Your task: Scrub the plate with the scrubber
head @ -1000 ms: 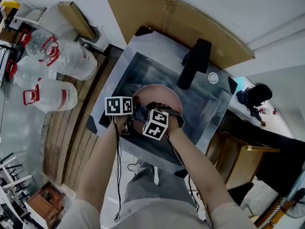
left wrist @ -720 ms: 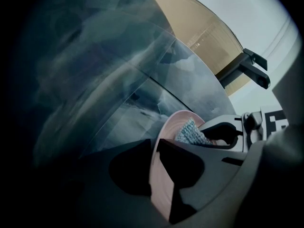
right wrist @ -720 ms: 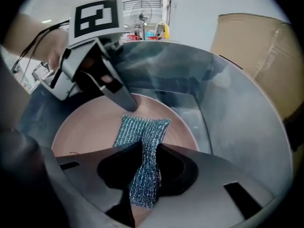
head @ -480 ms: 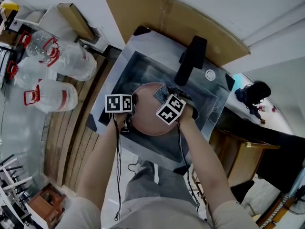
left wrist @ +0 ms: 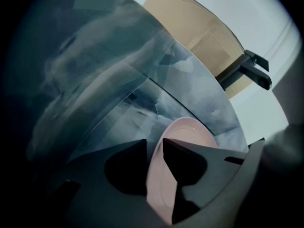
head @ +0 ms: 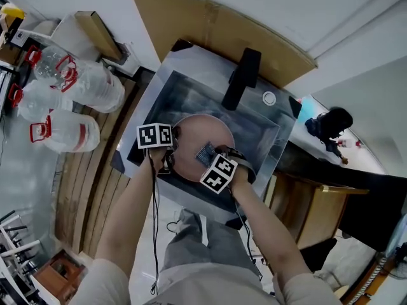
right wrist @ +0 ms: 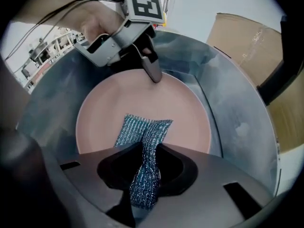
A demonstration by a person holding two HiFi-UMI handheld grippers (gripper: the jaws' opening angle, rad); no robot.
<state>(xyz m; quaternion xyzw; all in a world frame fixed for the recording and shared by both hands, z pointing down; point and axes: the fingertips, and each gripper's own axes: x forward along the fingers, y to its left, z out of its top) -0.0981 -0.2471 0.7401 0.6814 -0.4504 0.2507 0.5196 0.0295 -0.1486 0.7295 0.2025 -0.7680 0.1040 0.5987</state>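
While my right gripper [right wrist: 145,167] clamps the scrubber [right wrist: 142,134] tight between its jaws, the mesh lies on the pink plate [right wrist: 107,110].

The scrubber is a blue-grey, glittery knitted mesh. It is bunched narrow where the jaws pinch it and fanned flat at its free end, which rests on the plate's face near the middle. The plate is round, pale pink, plain and smooth, and it sits in the basin of the steel sink [head: 257,127]. My left gripper [left wrist: 155,145] is at the plate's left rim. Its jaws have just been opening, and the rim stands between them, no longer pinched. A black faucet [head: 238,78] rises at the sink's far side, with a cardboard sheet [head: 203,24] against the wall behind it. Clear water bottles [head: 82,81] with red handles lie off to the left.
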